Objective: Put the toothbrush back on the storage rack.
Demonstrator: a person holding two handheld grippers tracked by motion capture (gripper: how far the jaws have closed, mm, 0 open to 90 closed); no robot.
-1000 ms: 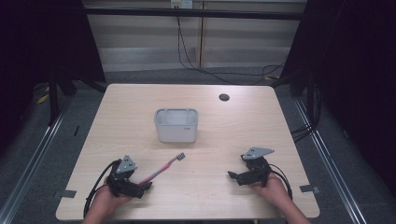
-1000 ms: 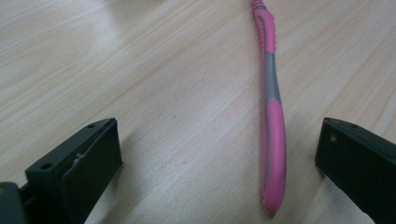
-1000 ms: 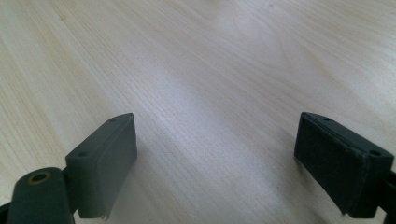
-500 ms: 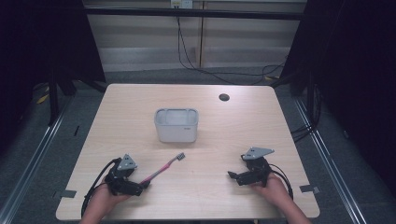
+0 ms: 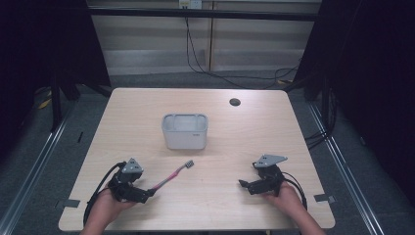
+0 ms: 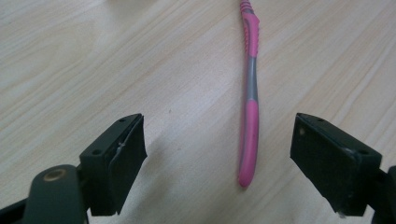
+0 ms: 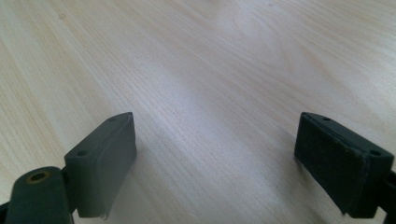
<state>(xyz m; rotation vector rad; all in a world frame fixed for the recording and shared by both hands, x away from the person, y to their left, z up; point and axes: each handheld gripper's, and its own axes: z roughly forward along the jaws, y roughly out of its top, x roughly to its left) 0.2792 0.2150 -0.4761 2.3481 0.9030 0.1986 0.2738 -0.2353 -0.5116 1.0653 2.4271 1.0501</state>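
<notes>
A pink and grey toothbrush (image 5: 171,176) lies flat on the wooden table, its bristle end toward the grey tub (image 5: 185,131). My left gripper (image 5: 147,193) rests at the front left. Its jaws have just been closing a little and still stand open. In the left gripper view the toothbrush handle (image 6: 250,116) lies between the jaws of my left gripper (image 6: 217,158), nearer the right one, touching neither. My right gripper (image 5: 244,185) rests at the front right. In the right gripper view, my right gripper (image 7: 215,158) is open over bare wood.
The grey rectangular tub stands in the middle of the table, beyond the toothbrush. A dark round cable hole (image 5: 235,102) sits at the far right of the tabletop (image 5: 274,132). Cables trail from both grippers toward the front edge.
</notes>
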